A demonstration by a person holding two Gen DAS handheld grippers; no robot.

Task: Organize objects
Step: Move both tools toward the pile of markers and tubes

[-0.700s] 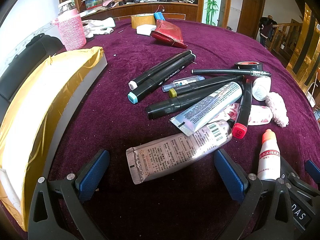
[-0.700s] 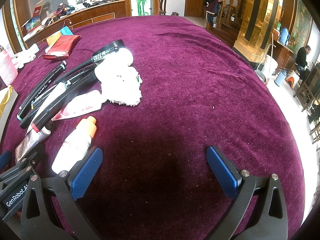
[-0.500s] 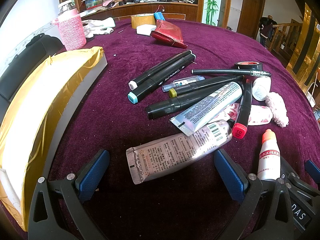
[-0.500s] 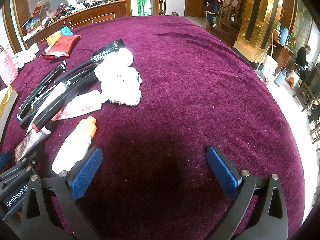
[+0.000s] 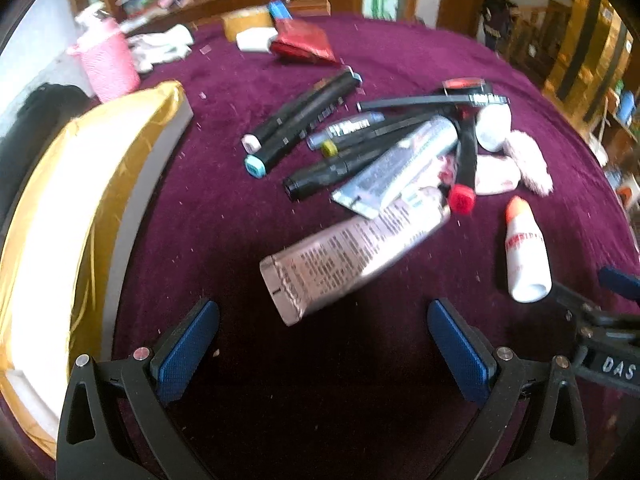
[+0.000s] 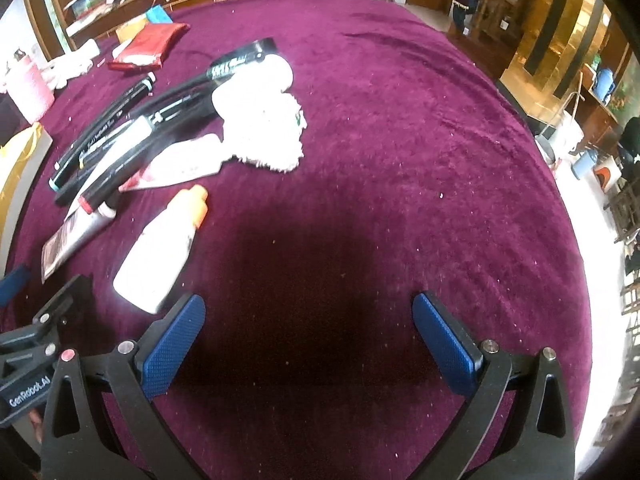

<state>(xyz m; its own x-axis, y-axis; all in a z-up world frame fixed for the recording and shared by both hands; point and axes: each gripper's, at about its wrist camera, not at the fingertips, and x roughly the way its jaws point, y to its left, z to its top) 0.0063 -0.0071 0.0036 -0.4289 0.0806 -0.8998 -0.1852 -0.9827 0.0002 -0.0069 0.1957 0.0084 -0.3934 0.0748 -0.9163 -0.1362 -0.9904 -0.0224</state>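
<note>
A heap of objects lies on the purple tablecloth (image 5: 224, 216): several black markers (image 5: 300, 120), a silver tube (image 5: 400, 164), a pinkish tube (image 5: 352, 252), a white bottle with an orange cap (image 5: 524, 252) and a fluffy white cloth (image 6: 260, 120). My left gripper (image 5: 322, 344) hangs open just short of the pinkish tube, nothing between its blue pads. My right gripper (image 6: 308, 344) is open over bare cloth, with the white bottle (image 6: 160, 248) just beyond its left finger (image 6: 172, 344).
A gold-lined box (image 5: 72, 208) stands at the left. At the far side are a pink knitted bottle cover (image 5: 108, 64), a red pouch (image 5: 304, 42), a tape roll (image 5: 244, 26) and a red-and-black tape roll (image 5: 464, 84). The table edge curves round on the right (image 6: 576, 240).
Both grippers have drawn back and tilted a little, so the heap sits further off and more to the right in the left wrist view. The pictures are blurred by the motion. No object has moved.
</note>
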